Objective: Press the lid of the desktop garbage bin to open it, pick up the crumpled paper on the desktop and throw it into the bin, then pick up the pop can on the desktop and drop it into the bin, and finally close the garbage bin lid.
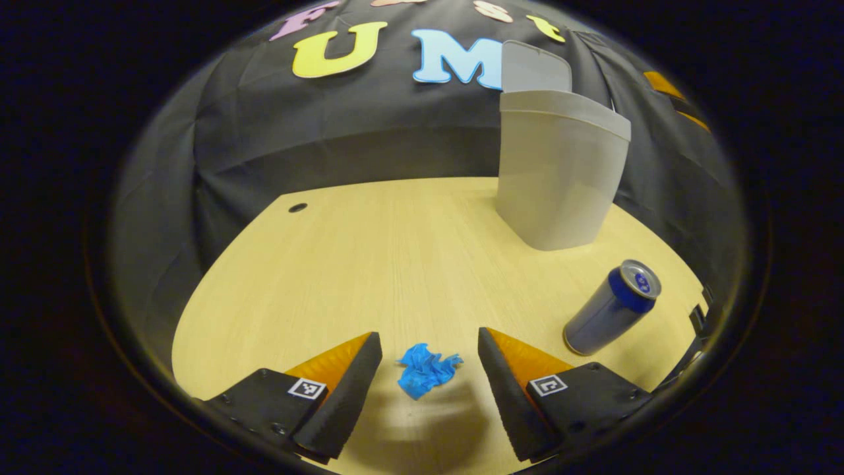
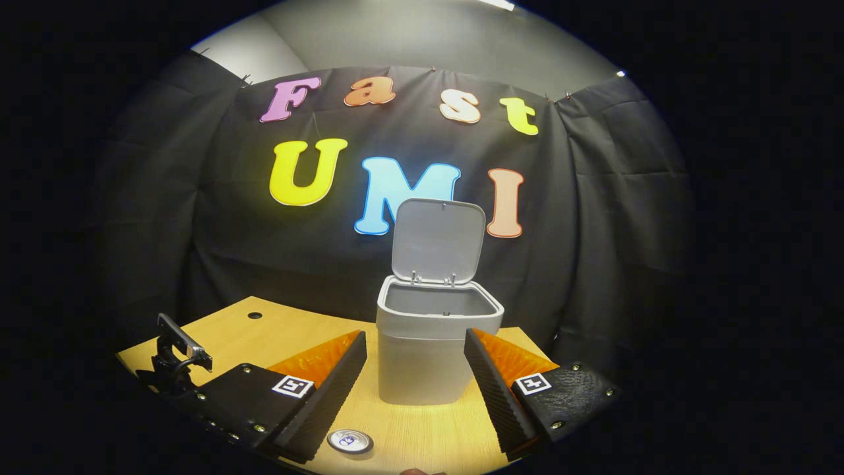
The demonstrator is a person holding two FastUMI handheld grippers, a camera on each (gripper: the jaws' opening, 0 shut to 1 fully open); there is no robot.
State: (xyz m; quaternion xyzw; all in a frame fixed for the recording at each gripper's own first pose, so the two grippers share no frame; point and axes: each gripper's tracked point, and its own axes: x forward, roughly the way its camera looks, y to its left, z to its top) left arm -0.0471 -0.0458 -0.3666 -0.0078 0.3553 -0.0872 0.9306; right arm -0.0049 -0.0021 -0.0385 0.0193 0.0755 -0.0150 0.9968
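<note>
- The bin [image 2: 432, 343] is seen at the back of the desk with its lid [image 2: 440, 241] already raised upright, so the paper is judged to be the step in hand.
- The left gripper [image 1: 428, 376] is held wide, the crumpled blue paper [image 1: 425, 373] lying on the desk [image 1: 369, 264] between its fingers, untouched by either.
- The paper could be pushed away or only pinched at a loose fold if the fingers were closed too high above the wood (it is small and light), and then lost on the way to the bin.
- The pop can [image 1: 613, 307] stands just right of that gripper; it could be knocked over by a sideways swing.
- The right gripper [image 2: 415, 389] is held wide and empty, facing the bin; the raised lid could be bumped shut if it were advanced.
</note>
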